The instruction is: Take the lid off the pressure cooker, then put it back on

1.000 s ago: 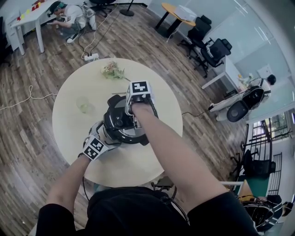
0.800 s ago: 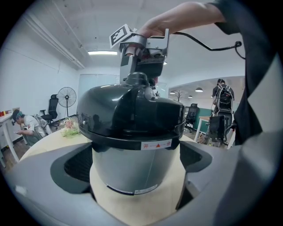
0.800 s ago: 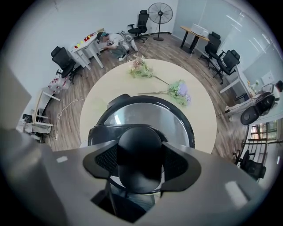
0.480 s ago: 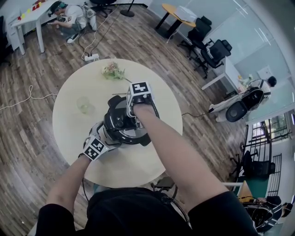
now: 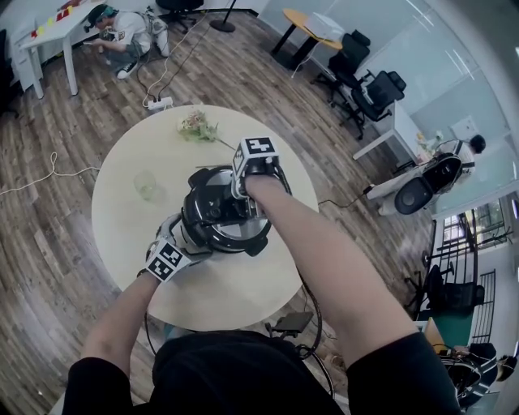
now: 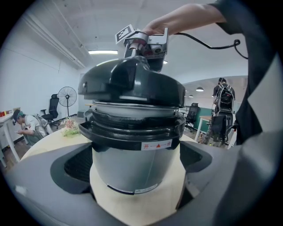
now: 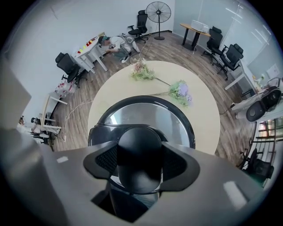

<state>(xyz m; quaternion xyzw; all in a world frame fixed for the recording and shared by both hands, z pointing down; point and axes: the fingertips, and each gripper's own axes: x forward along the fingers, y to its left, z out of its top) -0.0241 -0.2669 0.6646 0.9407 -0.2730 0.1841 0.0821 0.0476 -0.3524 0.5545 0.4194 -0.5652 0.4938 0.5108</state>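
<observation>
Right claw [image 7: 139, 164] pinches the lid [image 7: 148, 115] by its knob [image 7: 139, 145]; left claw [image 6: 137, 170] clamps the pressure cooker [image 6: 132, 152] body

Right arm [image 5: 324, 259] is reaching in from five o'clock, right gripper [image 5: 235, 204] pointing straight down, jaws clamping the lid knob [image 7: 138, 152]. Left forearm [image 5: 122, 316] is coming in from seven o'clock, left gripper [image 5: 188, 241] tilting slightly downward, jaws pressing both sides of the cooker body [image 6: 132, 167].

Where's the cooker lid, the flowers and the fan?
lid [image 6: 132, 84], left gripper view, on its dark domed top.
flowers [image 5: 197, 124], head view, on the blossoms.
fan [image 7: 158, 11], right gripper view, on its round head.
</observation>
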